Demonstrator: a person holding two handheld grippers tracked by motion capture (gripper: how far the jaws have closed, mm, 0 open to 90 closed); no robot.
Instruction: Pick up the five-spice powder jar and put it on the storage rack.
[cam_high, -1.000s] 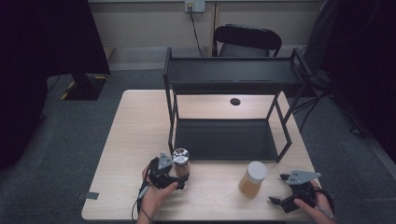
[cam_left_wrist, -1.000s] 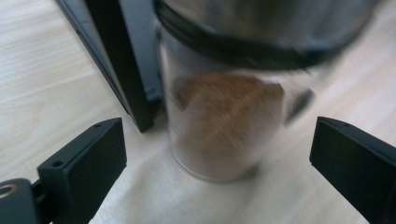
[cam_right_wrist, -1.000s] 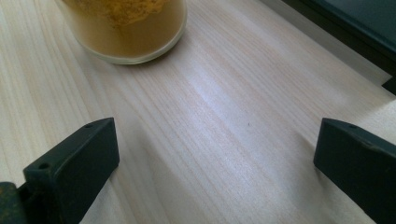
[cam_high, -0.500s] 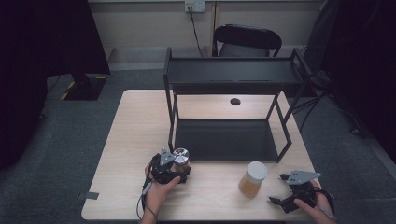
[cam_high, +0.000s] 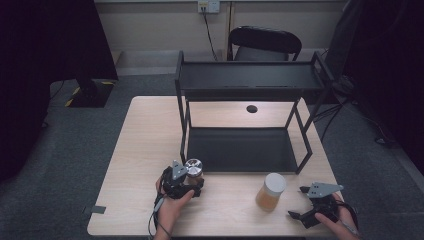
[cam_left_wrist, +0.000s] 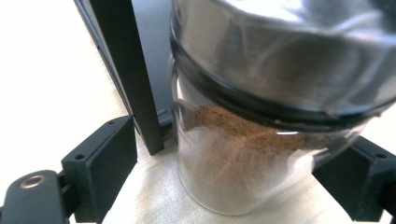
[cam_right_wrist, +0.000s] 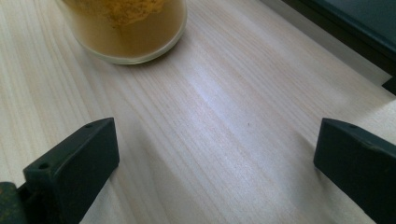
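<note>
Item: clear glass jar with a silver metal lid and brown powder inside (cam_left_wrist: 243, 154), standing upright on the pale wooden counter (cam_high: 145, 150), just beside the front left leg of the black metal two-tier shelf rack (cam_high: 250, 80).

Left hand-held gripper (cam_high: 186, 179): you are bracketing the jar, and the jaws have just been closing around it. In the left gripper view a gap is showing between the left pad and the glass; the right pad is sitting at the jar's edge, and contact there is hard to judge. No grip is showing yet.

Right hand-held gripper (cam_high: 300, 216): you are holding it wide apart and empty, low over the counter near the front right edge, pointing toward the clear jar with a cream lid and yellow-orange contents (cam_high: 270, 192), which is standing apart from it.

Risks:
- You are approaching off-centre, so one pad could be meeting the glass first and nudging the jar against the rack leg, or tipping it.
- You are gripping smooth glass below the lid; a light squeeze may be letting it slip on lifting.
- Lifting close to the rack, the lid could be catching the lower shelf's frame.

Unclear:
- The silver-lidded jar's top is cut off in the left gripper view, and motion blur is softening the glass.
- The yellow jar's upper part is cut off in the right gripper view.
</note>
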